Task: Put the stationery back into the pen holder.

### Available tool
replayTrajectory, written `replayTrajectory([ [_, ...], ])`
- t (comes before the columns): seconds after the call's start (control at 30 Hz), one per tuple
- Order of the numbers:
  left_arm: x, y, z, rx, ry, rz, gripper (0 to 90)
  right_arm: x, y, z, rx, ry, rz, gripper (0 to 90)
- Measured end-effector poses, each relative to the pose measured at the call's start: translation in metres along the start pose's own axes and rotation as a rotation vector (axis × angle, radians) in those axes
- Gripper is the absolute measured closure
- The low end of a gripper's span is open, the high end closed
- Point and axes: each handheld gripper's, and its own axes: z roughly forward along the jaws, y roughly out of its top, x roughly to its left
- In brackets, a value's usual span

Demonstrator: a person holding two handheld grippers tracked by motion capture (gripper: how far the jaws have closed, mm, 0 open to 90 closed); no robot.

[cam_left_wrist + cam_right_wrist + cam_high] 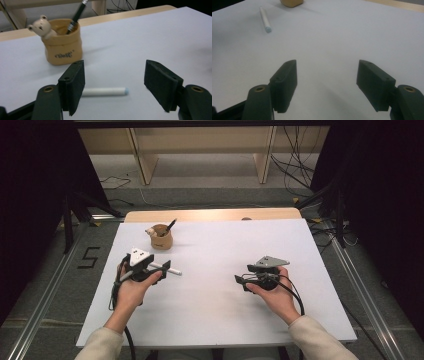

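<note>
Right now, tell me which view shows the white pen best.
The left gripper view: the white pen lies close, between the open jaws, one end behind a jaw. The right gripper view shows it whole but far; the high view, small beside the left gripper.

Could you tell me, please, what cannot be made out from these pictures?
- Marker, left claw view: its near end is hidden behind the left claw's own jaw.
- Cup, right claw view: cut off by the top edge.
- Black pen, left claw view: its top is cut off by the edge, its lower end hidden inside the cup.
- Cup lettering, left claw view: too blurred to read.
- Table, high view: its near edge is partly covered by the sleeves.
</note>
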Motion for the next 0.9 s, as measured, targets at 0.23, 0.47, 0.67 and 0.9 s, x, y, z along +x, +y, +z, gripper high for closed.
replayTrajectory([
  [0.23,-0.013,-0.028,-0.009,0.036,-0.034,0.026,32.5,-0.009,0.002,-0.007,0.011,-0.016,0.020,32.8],
  [0.47,-0.021,-0.043,-0.017,0.039,-0.049,0.035,31.7,-0.019,0.000,-0.016,0.026,-0.033,0.035,32.0],
  [0.67,-0.024,-0.057,-0.024,0.067,-0.055,0.041,31.4,-0.025,-0.005,-0.024,0.049,-0.056,0.040,31.4],
  [0.9,-0.022,-0.063,-0.028,0.074,-0.048,0.038,31.4,-0.028,-0.016,-0.036,0.069,-0.079,0.027,31.1],
])
